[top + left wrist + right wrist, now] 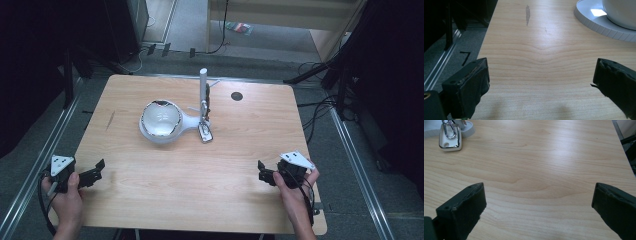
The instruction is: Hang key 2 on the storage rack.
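Your left gripper (95, 172) has its black fingers (466, 87) spread wide with nothing between them, only bare wood showing in the gap in the left gripper view. It sits at the near left corner of the light wooden worktop (200, 190), your left hand (65, 192) wrapped around its body just off the edge.

Your right gripper (263, 172) is the same: fingers (461, 212) wide apart and empty, pointing across bare wood. Your right hand (295, 187) holds it at the near right of the worktop.

Well apart from both, toward the far middle, stands a white round bowl-shaped dish on a ribbed white base (161, 122); its edge shows at the far right of the left gripper view (599, 23). Just right of it, touching its side extension, rises a white upright post (203, 92), and at the post's foot lies a small shiny silver and white block with a metal loop (205, 132), seen at the far left of the right gripper view (449, 136). A small dark round spot (236, 96) marks the worktop farther right.
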Demonstrator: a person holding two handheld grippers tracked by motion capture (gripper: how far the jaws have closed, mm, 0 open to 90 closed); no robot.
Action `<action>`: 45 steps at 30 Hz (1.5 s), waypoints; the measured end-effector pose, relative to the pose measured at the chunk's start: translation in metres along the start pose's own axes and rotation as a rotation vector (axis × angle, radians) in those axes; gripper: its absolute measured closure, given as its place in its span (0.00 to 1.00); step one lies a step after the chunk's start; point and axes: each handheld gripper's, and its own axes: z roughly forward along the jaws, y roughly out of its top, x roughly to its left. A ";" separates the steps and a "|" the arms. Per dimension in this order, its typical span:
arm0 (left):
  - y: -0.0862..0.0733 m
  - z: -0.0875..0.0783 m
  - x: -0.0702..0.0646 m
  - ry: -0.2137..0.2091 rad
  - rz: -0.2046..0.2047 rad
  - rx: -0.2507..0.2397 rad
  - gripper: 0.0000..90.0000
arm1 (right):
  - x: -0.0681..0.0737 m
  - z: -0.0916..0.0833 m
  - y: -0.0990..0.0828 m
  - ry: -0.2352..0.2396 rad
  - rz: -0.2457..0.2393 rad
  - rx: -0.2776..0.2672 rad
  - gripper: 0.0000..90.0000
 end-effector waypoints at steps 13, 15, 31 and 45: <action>0.000 0.000 0.000 0.000 -0.004 0.001 0.01 | -0.026 -0.011 -0.018 -0.022 0.047 -0.005 0.00; 0.000 0.000 0.000 0.001 -0.004 0.001 0.01 | -0.031 -0.013 -0.022 -0.017 0.061 -0.013 0.00; 0.000 -0.001 0.001 -0.007 -0.013 0.000 0.01 | -0.069 -0.026 -0.052 -0.052 0.163 -0.014 0.00; 0.000 -0.001 0.002 -0.025 -0.017 0.001 0.01 | -0.085 -0.038 -0.074 -0.109 0.196 -0.002 0.00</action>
